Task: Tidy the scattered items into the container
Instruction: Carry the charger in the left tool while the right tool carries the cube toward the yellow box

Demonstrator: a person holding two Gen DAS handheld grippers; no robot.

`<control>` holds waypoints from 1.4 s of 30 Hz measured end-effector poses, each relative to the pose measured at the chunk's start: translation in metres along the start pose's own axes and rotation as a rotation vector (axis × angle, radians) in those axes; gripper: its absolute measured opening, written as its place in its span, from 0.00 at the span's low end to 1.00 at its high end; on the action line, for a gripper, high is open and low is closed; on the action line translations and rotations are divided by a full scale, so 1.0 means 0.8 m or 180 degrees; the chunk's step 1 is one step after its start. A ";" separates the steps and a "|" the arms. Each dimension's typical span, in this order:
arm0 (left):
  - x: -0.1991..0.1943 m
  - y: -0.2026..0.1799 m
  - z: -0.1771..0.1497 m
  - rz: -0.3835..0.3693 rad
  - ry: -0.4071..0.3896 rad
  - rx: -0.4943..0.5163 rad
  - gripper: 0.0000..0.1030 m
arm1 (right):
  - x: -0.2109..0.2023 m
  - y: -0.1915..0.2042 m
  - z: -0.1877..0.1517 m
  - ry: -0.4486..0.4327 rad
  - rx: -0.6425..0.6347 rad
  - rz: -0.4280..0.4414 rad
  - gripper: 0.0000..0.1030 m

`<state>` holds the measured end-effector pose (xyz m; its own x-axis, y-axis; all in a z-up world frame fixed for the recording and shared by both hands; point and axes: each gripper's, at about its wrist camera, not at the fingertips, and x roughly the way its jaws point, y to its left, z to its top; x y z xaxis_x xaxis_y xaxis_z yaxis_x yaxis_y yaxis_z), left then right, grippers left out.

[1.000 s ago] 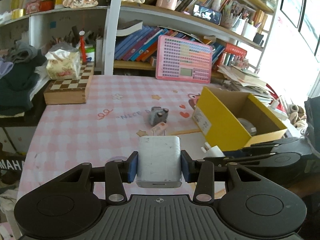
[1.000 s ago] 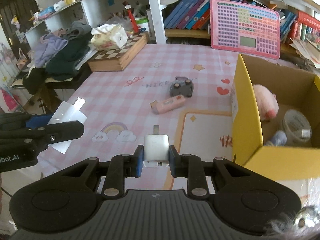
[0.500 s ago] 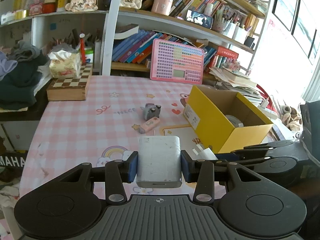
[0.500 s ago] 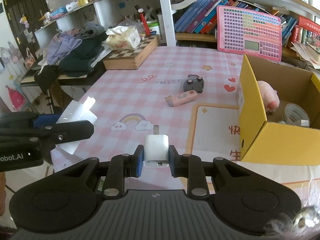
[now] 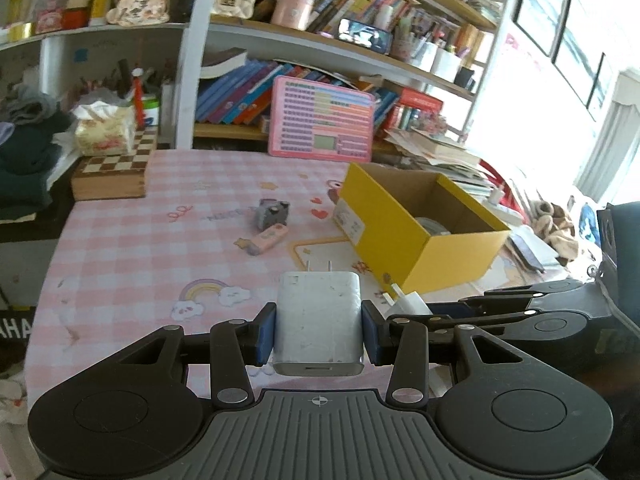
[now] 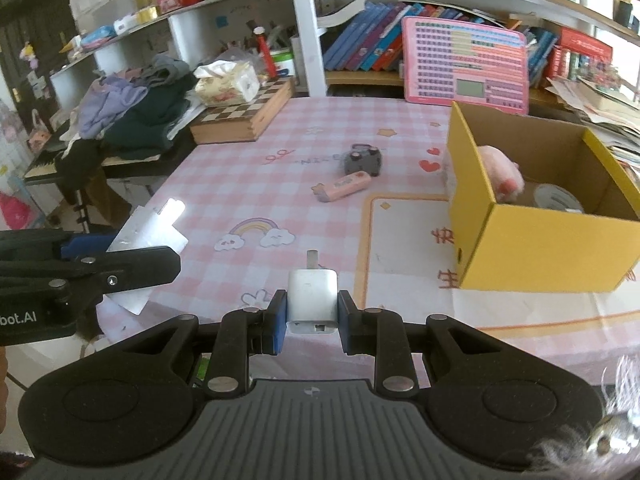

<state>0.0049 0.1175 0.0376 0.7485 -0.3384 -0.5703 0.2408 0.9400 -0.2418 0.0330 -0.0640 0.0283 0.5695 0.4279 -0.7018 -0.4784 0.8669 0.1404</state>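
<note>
Pink checked tablecloth (image 5: 132, 240) lies below as chargers (both white) are clamped by the left gripper (image 5: 319, 330) and right gripper (image 6: 312, 316).

light: bright daylight from my right, window (image 5: 612, 92) blown out white | glare: sheen on my left-hand charger (image 6: 154, 228), seen from the right wrist | shadows: soft, faint on the tablecloth (image 6: 248, 184) | distortion: strong fisheye, shelves (image 5: 320, 36) bow at edges | focus: centre sharp, corners smeared and dark
</note>
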 end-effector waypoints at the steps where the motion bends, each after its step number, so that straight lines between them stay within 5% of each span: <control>1: 0.001 -0.002 -0.001 -0.0027 0.0006 0.0015 0.40 | -0.002 -0.001 -0.002 -0.0005 0.0019 -0.0020 0.23; 24: 0.020 -0.046 -0.003 -0.0444 0.0059 0.0210 0.40 | -0.045 -0.047 -0.031 -0.0061 0.0371 -0.0413 0.23; 42: 0.083 -0.116 0.014 -0.0816 0.0267 0.0477 0.40 | -0.067 -0.131 -0.046 -0.0047 0.0745 -0.0722 0.23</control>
<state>0.0388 0.0085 0.0309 0.5993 -0.5621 -0.5700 0.5083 0.8173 -0.2714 0.0282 -0.1872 0.0253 0.6545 0.2192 -0.7236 -0.1724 0.9751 0.1394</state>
